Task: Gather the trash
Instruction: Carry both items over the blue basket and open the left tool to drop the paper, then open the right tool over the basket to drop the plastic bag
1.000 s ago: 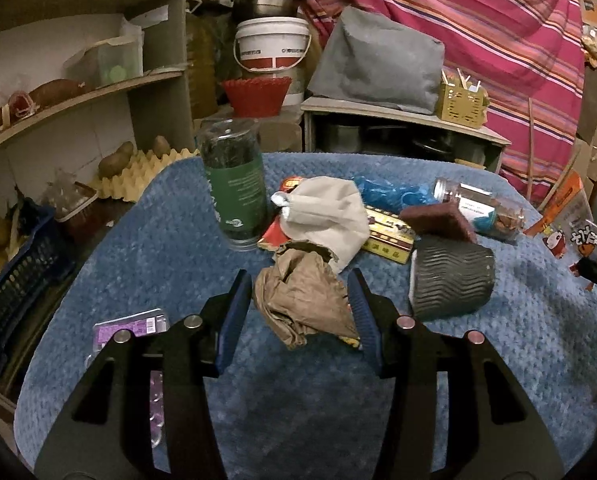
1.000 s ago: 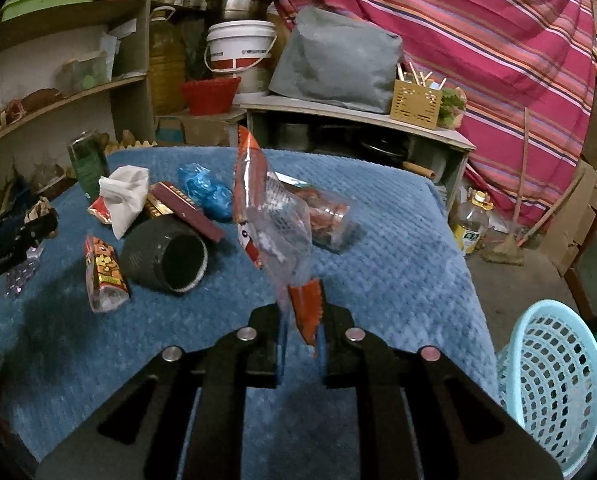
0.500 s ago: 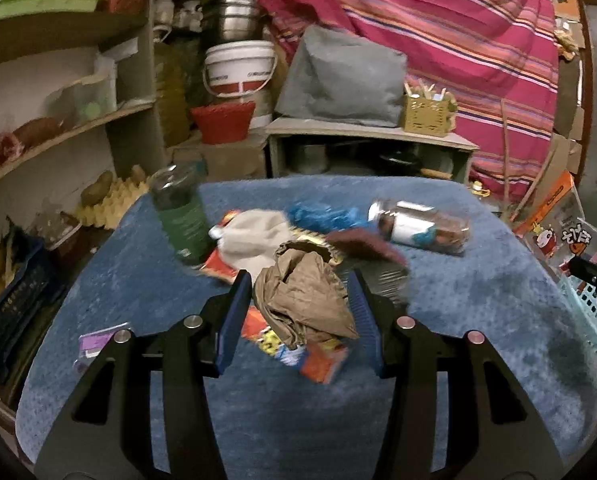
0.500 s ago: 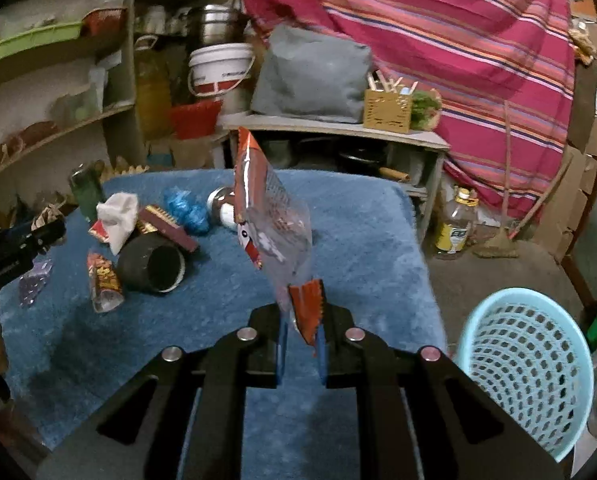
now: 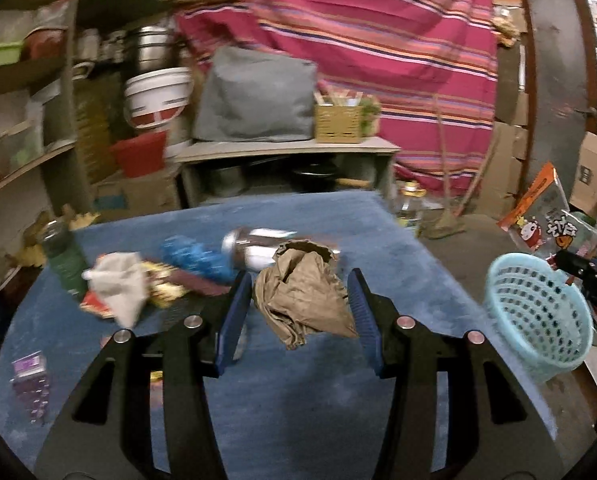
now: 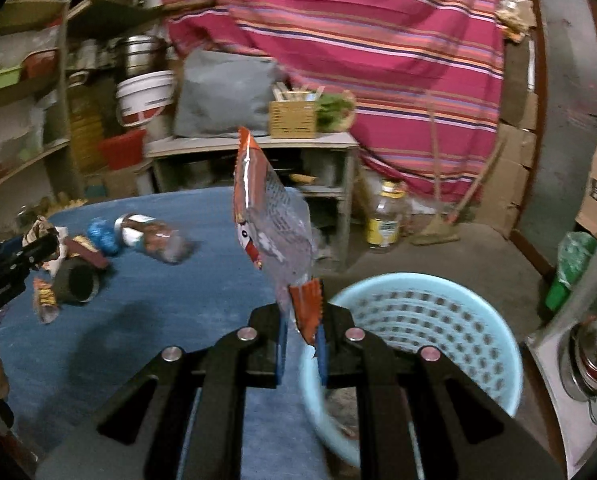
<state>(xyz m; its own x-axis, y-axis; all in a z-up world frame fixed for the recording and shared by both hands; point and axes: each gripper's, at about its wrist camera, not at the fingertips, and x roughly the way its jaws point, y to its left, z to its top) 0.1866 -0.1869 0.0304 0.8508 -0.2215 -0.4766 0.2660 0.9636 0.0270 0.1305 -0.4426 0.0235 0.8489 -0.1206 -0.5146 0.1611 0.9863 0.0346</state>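
Gripping a crumpled brown paper wad (image 5: 304, 300) between the 2 blue-padded fingers of the left gripper (image 5: 300, 312), well above the blue cloth-covered table (image 5: 298, 400). Pressing against both sides of the wad with fingers spread fairly wide, the wad hanging free of the cloth.

Pinching the orange bottom edge of an empty snack wrapper (image 6: 272, 216) in the right gripper (image 6: 301, 346), fingers drawn nearly together on it. Standing upright from the grip, the wrapper showing a clear, crinkled body and an orange strip along its left side. Hovering just beside the table's right edge, above the near rim of a light blue perforated basket (image 6: 418, 316) sitting low on the floor. Showing again in the left view: the same basket (image 5: 538, 312) beyond the table's right edge, with the wrapper (image 5: 546, 224) above and behind it.

Lying on the cloth at the table's far left: a white crumpled cloth or tissue (image 5: 118, 288), a blue plastic wad (image 5: 194, 256), a clear bottle (image 5: 258, 246) on its side, a green jar (image 5: 64, 264) upright, a dark cup (image 6: 76, 280) tipped over, a small snack packet (image 6: 44, 300) and a purple packet (image 5: 28, 372) near the left edge.

Blurring much of the background: shelves, a white bucket (image 5: 156, 96) and a striped pink cloth (image 5: 358, 40).
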